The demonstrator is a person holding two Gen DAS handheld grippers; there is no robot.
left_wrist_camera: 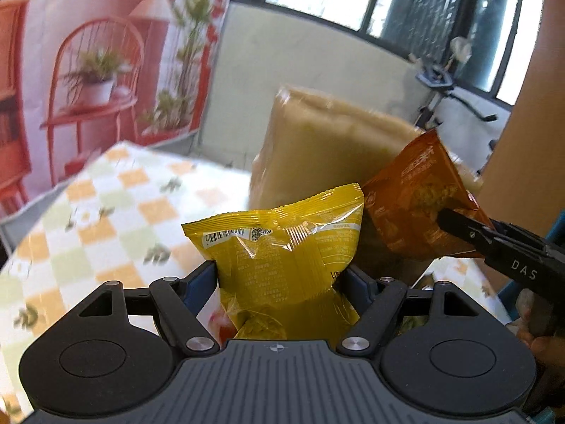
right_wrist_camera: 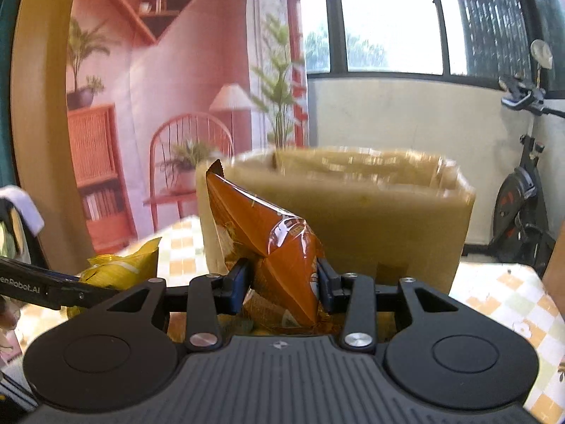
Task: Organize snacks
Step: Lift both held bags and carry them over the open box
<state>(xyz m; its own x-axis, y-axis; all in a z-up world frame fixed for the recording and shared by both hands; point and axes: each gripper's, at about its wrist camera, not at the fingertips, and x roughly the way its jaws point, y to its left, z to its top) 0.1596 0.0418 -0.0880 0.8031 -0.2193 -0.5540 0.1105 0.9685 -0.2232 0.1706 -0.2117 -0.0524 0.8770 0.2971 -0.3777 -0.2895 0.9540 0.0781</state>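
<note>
Nearest us, our left gripper point(left_wrist_camera: 279, 275) pinches a yellow snack bag point(left_wrist_camera: 282, 247); our right gripper point(right_wrist_camera: 284, 286) squeezes an orange snack bag point(right_wrist_camera: 272, 243). Both hang before the blurred, probably open cardboard box point(right_wrist_camera: 370, 219). Next: lift over its rim, then release.

**Orange packet clamped in our right gripper**

Our right gripper point(right_wrist_camera: 284, 282) has its blue pads pressed into both sides of an orange snack packet point(right_wrist_camera: 272, 243), which stands tilted with its crimped top leaning to the left. Just behind it we see a tan cardboard box point(right_wrist_camera: 370, 219) on the checked tablecloth point(right_wrist_camera: 508, 304). At lower left, our left gripper point(right_wrist_camera: 70, 291) reaches in, with a yellow snack packet point(right_wrist_camera: 120, 268) at its fingers.
</note>
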